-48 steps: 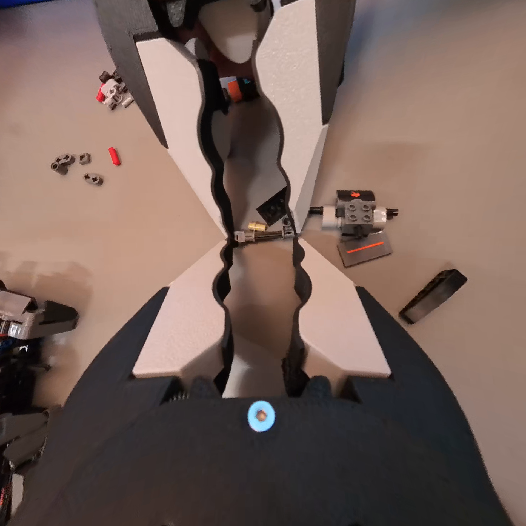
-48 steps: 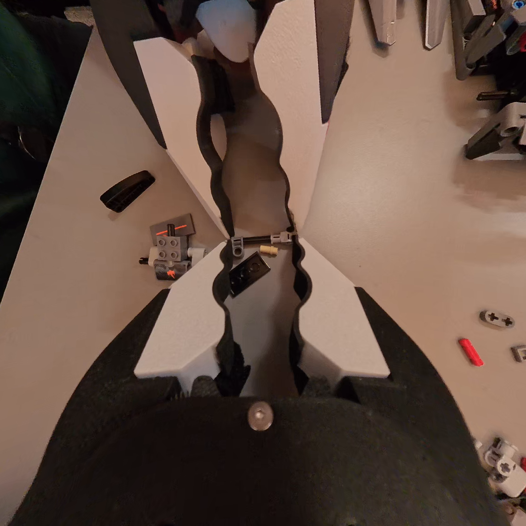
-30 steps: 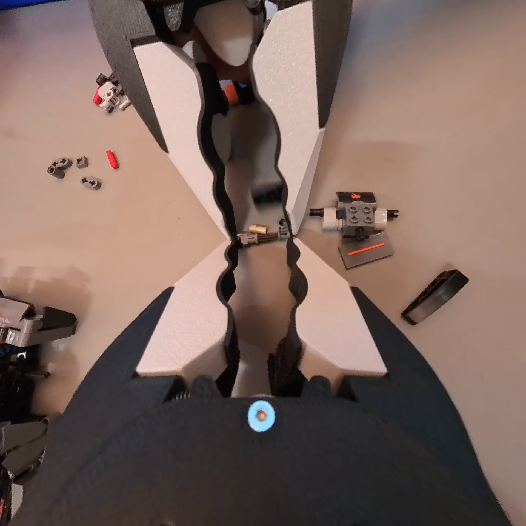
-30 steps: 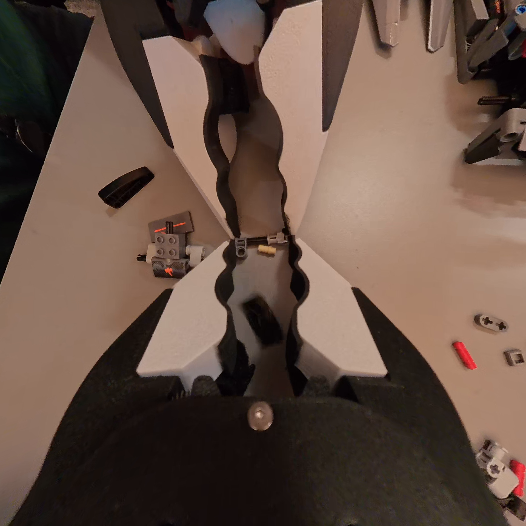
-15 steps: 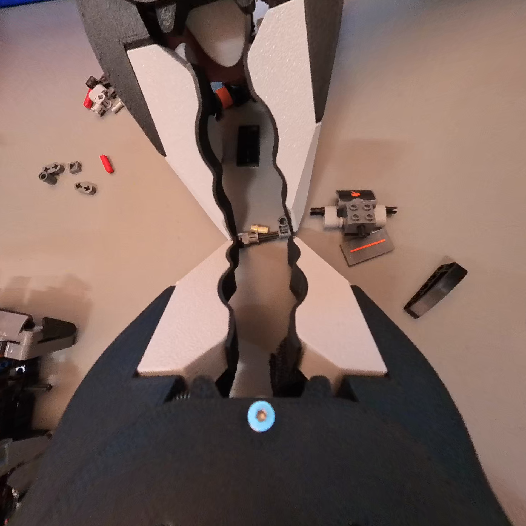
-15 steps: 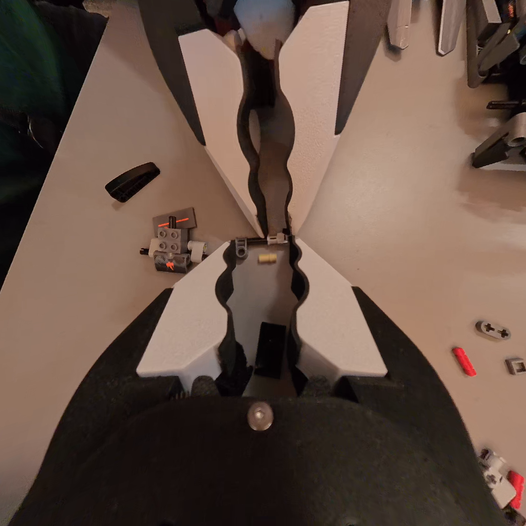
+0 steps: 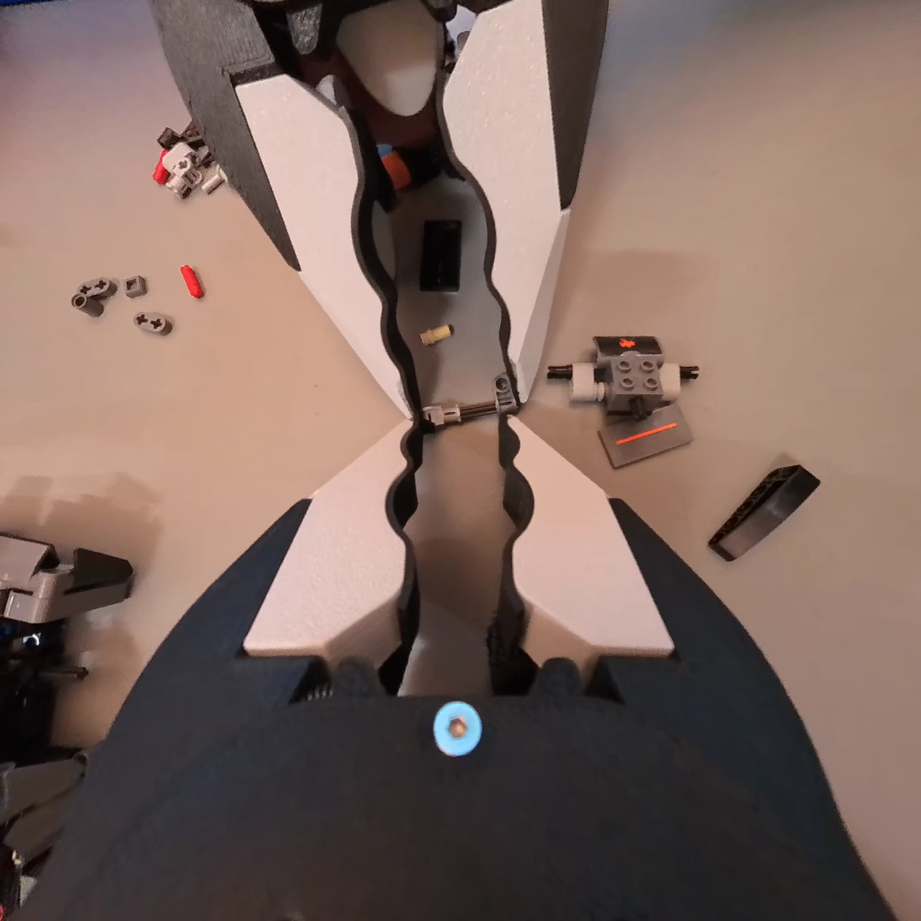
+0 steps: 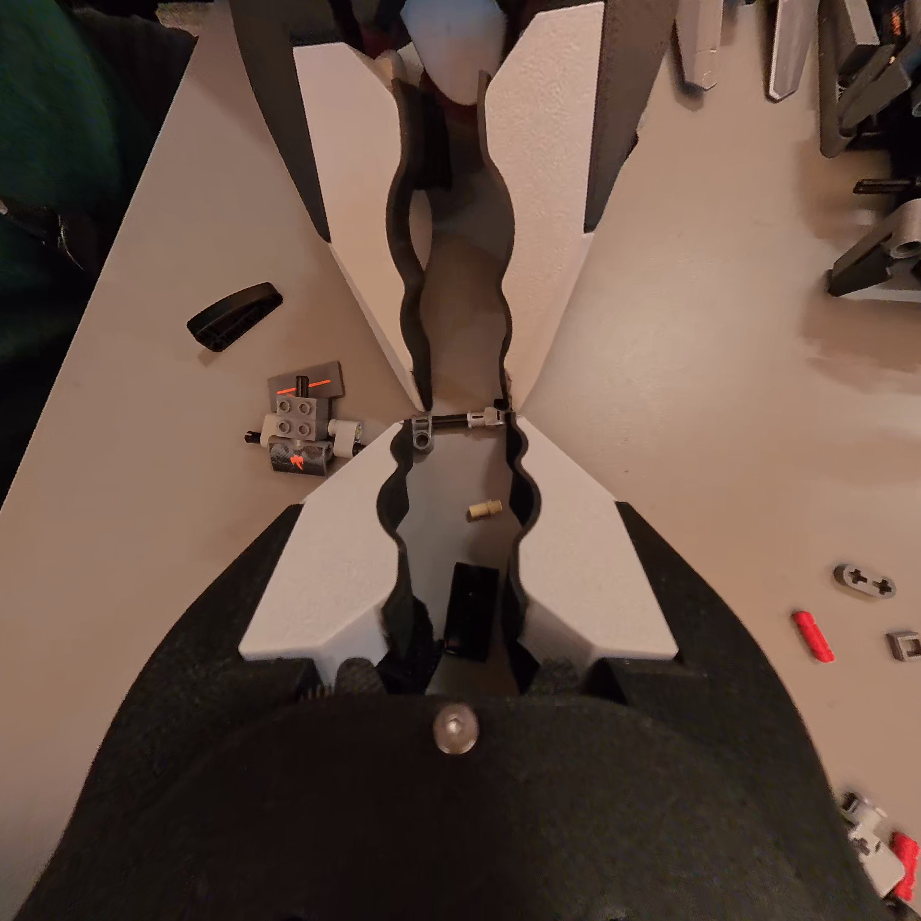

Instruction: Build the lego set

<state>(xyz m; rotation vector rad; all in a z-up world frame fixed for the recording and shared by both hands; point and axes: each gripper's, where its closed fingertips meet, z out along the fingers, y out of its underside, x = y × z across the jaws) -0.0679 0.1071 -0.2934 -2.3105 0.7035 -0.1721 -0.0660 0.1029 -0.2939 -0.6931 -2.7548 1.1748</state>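
Observation:
A short black axle with a grey connector on each end [image 7: 471,409] spans crosswise where my two grippers meet tip to tip. My left gripper [image 7: 458,423] and my right gripper [image 8: 458,426] each have jaws about the axle's length apart, fingertips against its ends. It shows in the right wrist view too [image 8: 451,420]. A tan pin [image 7: 436,334] and a flat black plate [image 7: 440,255] lie on the table between the right gripper's fingers, loose. The right wrist view shows the pin [image 8: 483,511] and the plate [image 8: 471,613] as well.
A grey studded block sub-assembly [image 7: 630,379] and a black curved slope [image 7: 765,506] lie beside the grippers. Small grey connectors [image 7: 124,299] and a red pin [image 7: 192,281] lie on the other side. A dark part-built model [image 8: 877,249] sits farther off. The table edge [image 8: 99,349] runs past a green sleeve. Left tips and right tips are each some 7 cm from the flat black plate [image 7: 440,255]. Seen from the right wrist view [image 8: 470,604] as well.
The black plate slid from beside the axle back between the right gripper's fingers. The tan pin then moved off the axle the same way. Both grippers stayed tip to tip.

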